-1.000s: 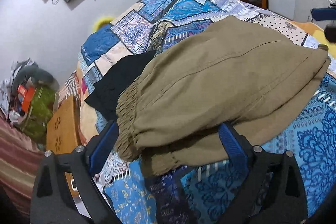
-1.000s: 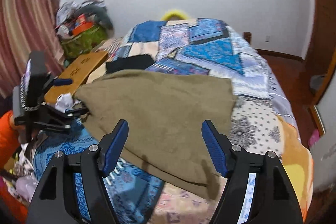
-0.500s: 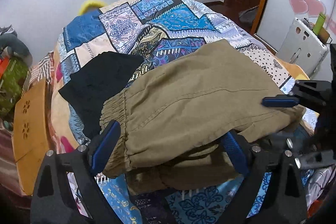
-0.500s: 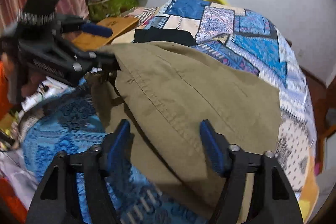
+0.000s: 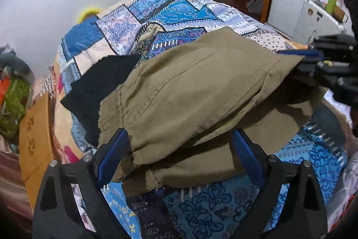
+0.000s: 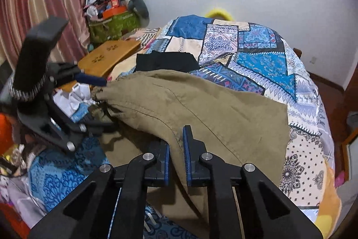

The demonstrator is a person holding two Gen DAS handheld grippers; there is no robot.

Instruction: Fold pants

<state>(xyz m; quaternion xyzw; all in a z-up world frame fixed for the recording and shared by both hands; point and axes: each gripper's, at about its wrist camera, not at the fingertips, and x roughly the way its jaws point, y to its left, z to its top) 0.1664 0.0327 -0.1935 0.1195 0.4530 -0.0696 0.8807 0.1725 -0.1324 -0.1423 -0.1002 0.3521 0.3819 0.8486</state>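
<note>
Khaki pants (image 5: 190, 93) lie folded on the patchwork bedspread (image 5: 179, 10), elastic waistband toward the left gripper. My left gripper (image 5: 179, 149) is open, its blue fingers wide apart on either side of the waistband end, not pressing it. In the right wrist view the left gripper (image 6: 96, 100) straddles that same bunched end. My right gripper (image 6: 176, 147) is closing tight on the upper layer's edge of the pants (image 6: 212, 109), with cloth pinched between its pads. The left wrist view shows the right gripper (image 5: 311, 55) holding that edge raised off the lower layer.
A black garment (image 5: 98, 86) lies on the bed beyond the pants. A wooden board (image 5: 35, 131) sits beside the bed's left edge, with a cluttered green bag (image 6: 114, 24) behind it. A white appliance (image 5: 317, 17) and a door stand at the right.
The right gripper's jaws went from wide apart to pinched on the pants' edge, and that edge now hangs lifted. The left gripper stays open around the waistband end.
</note>
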